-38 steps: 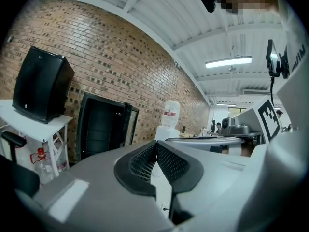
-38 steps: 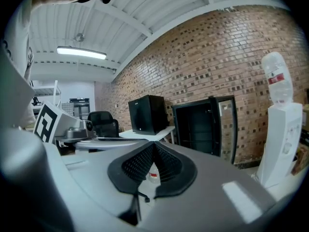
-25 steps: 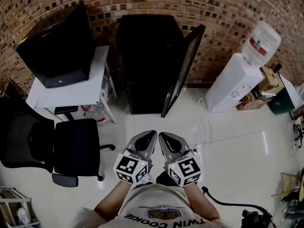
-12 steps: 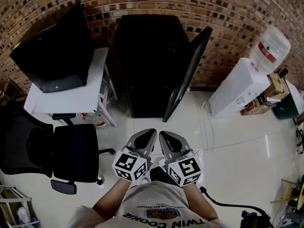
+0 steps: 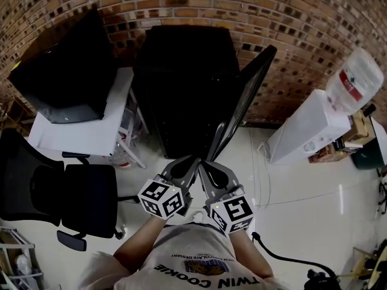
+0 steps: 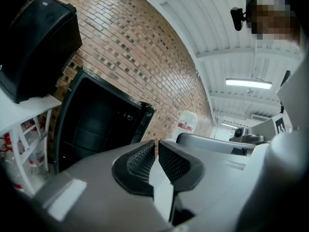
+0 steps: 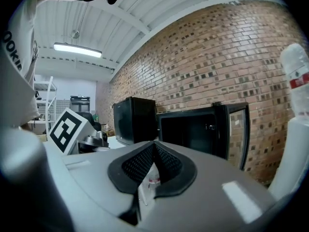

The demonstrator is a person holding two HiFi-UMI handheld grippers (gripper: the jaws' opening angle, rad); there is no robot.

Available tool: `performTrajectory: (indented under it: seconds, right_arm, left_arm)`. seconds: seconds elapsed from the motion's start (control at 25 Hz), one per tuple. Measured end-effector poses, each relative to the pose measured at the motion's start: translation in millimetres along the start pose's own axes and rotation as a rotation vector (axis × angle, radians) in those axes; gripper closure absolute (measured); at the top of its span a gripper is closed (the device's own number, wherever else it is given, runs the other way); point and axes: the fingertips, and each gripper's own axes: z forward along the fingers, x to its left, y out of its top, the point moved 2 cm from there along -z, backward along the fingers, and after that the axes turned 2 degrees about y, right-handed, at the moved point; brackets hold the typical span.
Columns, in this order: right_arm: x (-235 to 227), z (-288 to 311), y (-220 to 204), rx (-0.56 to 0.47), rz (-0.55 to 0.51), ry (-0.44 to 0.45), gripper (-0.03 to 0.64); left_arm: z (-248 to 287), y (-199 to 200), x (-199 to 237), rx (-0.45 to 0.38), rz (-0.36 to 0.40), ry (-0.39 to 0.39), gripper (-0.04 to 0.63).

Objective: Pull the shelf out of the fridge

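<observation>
The fridge door [image 5: 248, 92] stands open but the shelf waits inside the dark fridge [image 5: 184, 59], untouched; the empty left gripper [image 5: 191, 161] has just opened a crack, and the empty right gripper [image 5: 202, 164] is closed.

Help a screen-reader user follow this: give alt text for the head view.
Seen from above, a person holds the left gripper and right gripper side by side toward a black fridge whose door stands open; the left's jaws, empty, have just begun opening. A white table, office chair and water dispenser flank it.
</observation>
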Motion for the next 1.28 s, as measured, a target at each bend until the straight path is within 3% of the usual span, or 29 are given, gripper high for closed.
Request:
performTrajectory:
  seconds: [0.24,0.52,0.68,1.04,1.28]
  right_arm:
    - [-31.9,6.8,3.4,0.000,-0.002,0.030,0.612]
    - [-47.8,13.8,-2.6,0.018,-0.027,0.088,0.612]
    - [-58.0,23.8,-5.2,0.034,-0.032,0.075,0.612]
    - [-82.8,63.8,-9.0,0.086,-0.053,0.060,0.612]
    - [-96.4,91.6,-4.3,0.115,-0.072,0.069,0.609]
  left_arm:
    - [36.2,1.9,11.4,-0.015,-0.095,0.018,0.568]
    - [59.7,-8.0,50.8,-0.084,-0.314,0.014,0.526]
    - [72.1,-14.3,80.2,-0.118,-0.390,0.009,0.492]
    - [119.3,-43.3,163.5,-0.195,-0.686,-0.002,0.453]
    - [150.0,-58.4,211.4,-0.217,-0.759,-0.014,0.439]
